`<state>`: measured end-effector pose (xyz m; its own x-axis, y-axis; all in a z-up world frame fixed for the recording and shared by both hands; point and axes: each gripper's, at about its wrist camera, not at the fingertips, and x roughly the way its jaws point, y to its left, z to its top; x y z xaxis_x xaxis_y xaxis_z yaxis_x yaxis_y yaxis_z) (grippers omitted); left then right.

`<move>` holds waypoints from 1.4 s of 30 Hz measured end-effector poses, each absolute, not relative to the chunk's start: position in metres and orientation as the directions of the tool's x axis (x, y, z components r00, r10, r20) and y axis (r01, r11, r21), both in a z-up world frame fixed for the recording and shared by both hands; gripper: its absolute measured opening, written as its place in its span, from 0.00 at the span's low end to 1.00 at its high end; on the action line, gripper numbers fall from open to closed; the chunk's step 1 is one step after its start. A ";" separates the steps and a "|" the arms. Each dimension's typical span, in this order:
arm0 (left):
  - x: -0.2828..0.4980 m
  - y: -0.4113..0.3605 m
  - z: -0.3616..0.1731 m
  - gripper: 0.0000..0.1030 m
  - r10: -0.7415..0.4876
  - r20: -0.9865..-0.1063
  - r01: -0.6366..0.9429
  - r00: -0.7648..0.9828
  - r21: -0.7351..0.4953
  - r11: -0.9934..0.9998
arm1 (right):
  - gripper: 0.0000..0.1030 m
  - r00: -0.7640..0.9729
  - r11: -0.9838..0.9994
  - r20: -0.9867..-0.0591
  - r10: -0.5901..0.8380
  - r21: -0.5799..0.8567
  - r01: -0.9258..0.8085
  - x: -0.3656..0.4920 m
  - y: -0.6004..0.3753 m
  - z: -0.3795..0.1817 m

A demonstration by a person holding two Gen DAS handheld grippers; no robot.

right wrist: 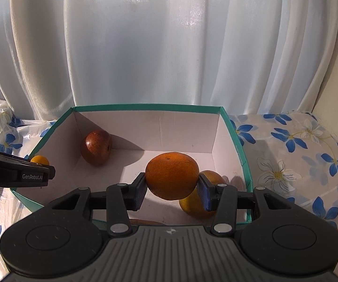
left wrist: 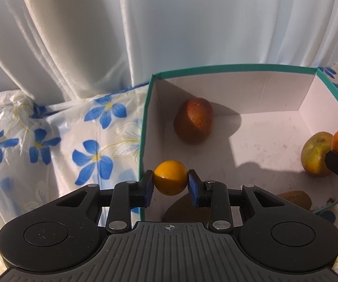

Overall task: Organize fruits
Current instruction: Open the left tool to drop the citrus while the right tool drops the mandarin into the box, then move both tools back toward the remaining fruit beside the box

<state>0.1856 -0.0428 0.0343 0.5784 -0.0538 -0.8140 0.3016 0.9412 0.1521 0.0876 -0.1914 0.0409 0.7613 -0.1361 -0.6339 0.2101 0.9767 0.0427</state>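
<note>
Left wrist view: your left gripper (left wrist: 170, 181) held a small yellow-orange citrus (left wrist: 170, 180) pinched across its widest part, just above the teal-rimmed box (left wrist: 216, 66) at its left wall. Right wrist view: your right gripper (right wrist: 171, 189) clamped a larger orange (right wrist: 172, 175) above the box floor, over a yellowish fruit (right wrist: 193, 205). Both looked round, firm, slick-skinned and likely to roll, so you gripped at the equator. A red-brown apple (left wrist: 193, 120) lay in the box's far left corner.
</note>
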 end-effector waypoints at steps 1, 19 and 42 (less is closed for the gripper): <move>0.186 -0.043 0.034 0.34 -0.053 -0.815 0.303 0.578 0.153 0.941 | 0.44 0.760 0.977 -0.635 -0.137 0.041 0.210 0.088 -0.192 0.040; 0.188 -0.047 0.031 0.34 -0.058 -0.821 0.314 0.569 0.151 0.937 | 0.45 0.740 0.977 -0.658 -0.141 0.031 0.213 0.094 -0.194 0.034; 0.158 -0.039 0.076 0.81 -0.180 -0.735 0.350 0.653 0.082 0.933 | 0.61 0.844 0.958 -0.471 -0.257 -0.007 0.288 0.055 -0.191 0.069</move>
<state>0.1583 -0.0389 0.0755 0.6533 -0.1803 -0.7353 0.3500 0.9331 0.0821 0.0548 -0.1913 0.0687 0.8439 -0.2572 -0.4708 0.2878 0.9577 -0.0073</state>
